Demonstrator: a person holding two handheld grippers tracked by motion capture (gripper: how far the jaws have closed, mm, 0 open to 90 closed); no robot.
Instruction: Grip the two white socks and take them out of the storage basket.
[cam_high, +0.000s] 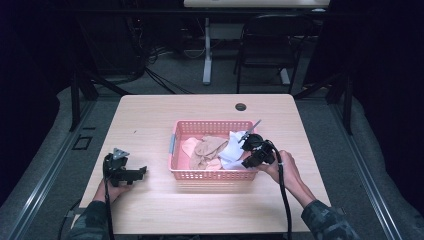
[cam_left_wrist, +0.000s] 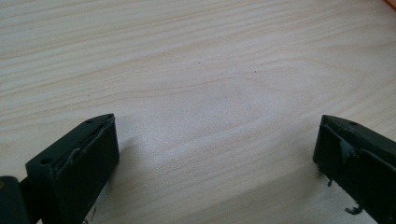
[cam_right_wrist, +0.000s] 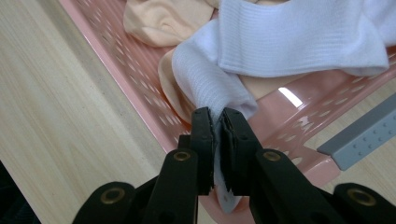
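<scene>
A pink plastic basket (cam_high: 177, 150) stands in the middle of the wooden table, holding beige socks (cam_high: 205, 150) and a white sock (cam_high: 231, 150). My right gripper (cam_high: 248, 159) reaches in over the basket's right front corner, shut on the white sock (cam_right_wrist: 210, 88), whose edge is pinched between the jaws at my right gripper (cam_right_wrist: 217, 122). Beige socks (cam_right_wrist: 161, 21) lie behind it in the pink basket (cam_right_wrist: 121, 74). My left gripper (cam_high: 139, 172) rests low over the table left of the basket; in its own view my left gripper (cam_left_wrist: 217, 144) is open over bare wood.
A grey handle strip (cam_right_wrist: 359, 133) lies along the basket's end. A round cable hole (cam_high: 240, 106) sits near the table's far edge. Beyond the table stand a black folding chair (cam_high: 267, 45) and a white desk leg (cam_high: 207, 55).
</scene>
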